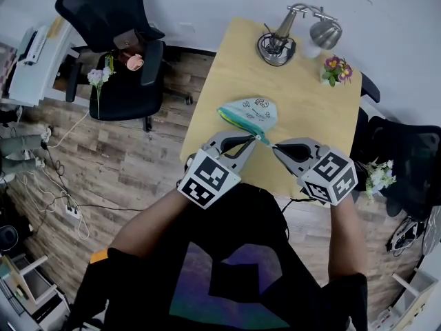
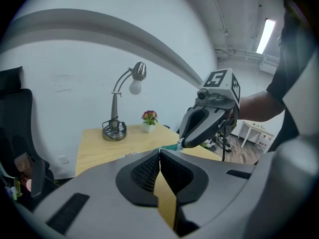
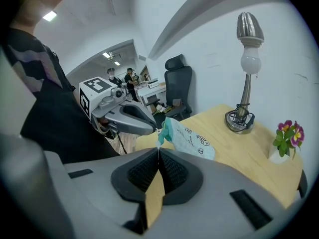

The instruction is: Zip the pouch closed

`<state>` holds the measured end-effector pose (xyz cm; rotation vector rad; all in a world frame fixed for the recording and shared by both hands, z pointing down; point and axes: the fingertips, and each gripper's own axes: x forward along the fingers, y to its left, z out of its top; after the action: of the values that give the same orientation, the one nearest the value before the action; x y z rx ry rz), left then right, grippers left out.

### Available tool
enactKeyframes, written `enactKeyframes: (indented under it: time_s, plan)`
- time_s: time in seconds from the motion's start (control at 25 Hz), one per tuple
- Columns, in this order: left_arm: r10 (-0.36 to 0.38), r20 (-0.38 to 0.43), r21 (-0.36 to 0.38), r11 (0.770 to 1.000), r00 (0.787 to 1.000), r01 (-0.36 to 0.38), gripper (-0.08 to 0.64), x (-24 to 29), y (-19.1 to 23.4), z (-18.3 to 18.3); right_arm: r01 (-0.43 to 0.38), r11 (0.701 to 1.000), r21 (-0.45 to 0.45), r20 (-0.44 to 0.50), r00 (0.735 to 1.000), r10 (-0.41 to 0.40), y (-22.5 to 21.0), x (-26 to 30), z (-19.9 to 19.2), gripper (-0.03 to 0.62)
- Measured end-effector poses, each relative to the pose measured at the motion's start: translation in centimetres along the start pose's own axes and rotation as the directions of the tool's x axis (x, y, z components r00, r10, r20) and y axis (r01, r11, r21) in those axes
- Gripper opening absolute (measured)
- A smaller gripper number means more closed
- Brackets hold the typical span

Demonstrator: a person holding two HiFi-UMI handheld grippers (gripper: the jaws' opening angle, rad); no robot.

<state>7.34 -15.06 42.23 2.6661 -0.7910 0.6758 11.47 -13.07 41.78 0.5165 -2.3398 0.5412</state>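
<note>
Claws from both hands meet at one end of a pale mint fabric pouch with small printed drawings and a teal zip edge (image 1: pixel 251 112). The pouch sits over a light wooden surface (image 1: pixel 303 109), on the person's side of a silver desk lamp with a round wire base (image 1: pixel 275 47), well apart from it. The gripped end points away from the lamp.

The left claw (image 1: pixel 256 141) is pressed narrow, its tips together on the teal edge at that end; in the right gripper view its grey tip touches the pouch there. The right claw (image 1: pixel 274 147) is just beside it, also closed tight, pinching the very tip of the teal zip end. In its own view that end rises from between the tips, and the pouch slopes down toward the lamp. Whether it pinches the zip pull or only the fabric, I cannot tell.

A small white pot of pink and yellow flowers (image 1: pixel 335 69) stands near the lamp, to its right in the head view. A black office chair (image 1: pixel 124 47) stands off the surface, on the lamp's other side.
</note>
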Motion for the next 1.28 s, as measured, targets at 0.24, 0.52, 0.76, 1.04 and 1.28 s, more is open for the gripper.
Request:
enactKeyframes:
  time_s: [0.24, 0.52, 0.76, 1.04, 1.28]
  plan:
    - [0.088, -0.033, -0.051, 0.995, 0.996, -0.090, 0.012, -0.3, 2.9, -1.6, 0.021, 1.000, -0.004, -0.018, 1.000, -0.021, -0.1, -0.2, -0.7, 0.018]
    - [0.207, -0.123, -0.089, 0.972, 0.971, -0.218, 0.014, -1.9, 9.1, -5.1, 0.047, 0.999, 0.017, -0.039, 0.998, -0.047, -0.6, -1.0, -2.3, 0.018]
    - [0.216, -0.133, -0.102, 0.968, 0.967, -0.230, 0.014, -1.9, 9.1, -5.9, 0.067, 0.998, -0.010, -0.058, 0.996, -0.067, -0.3, -0.5, -2.7, 0.019]
    - [0.213, -0.124, -0.111, 0.968, 0.969, -0.227, 0.015, -2.7, 8.4, -5.8, 0.105, 0.994, 0.009, -0.035, 0.994, -0.105, -0.8, -0.1, -2.7, 0.031]
    - [0.202, -0.070, -0.151, 0.966, 0.977, -0.211, 0.037, -4.0, 7.2, -4.1, 0.091, 0.996, 0.002, -0.037, 0.995, -0.091, -0.2, 0.3, -2.3, 0.101]
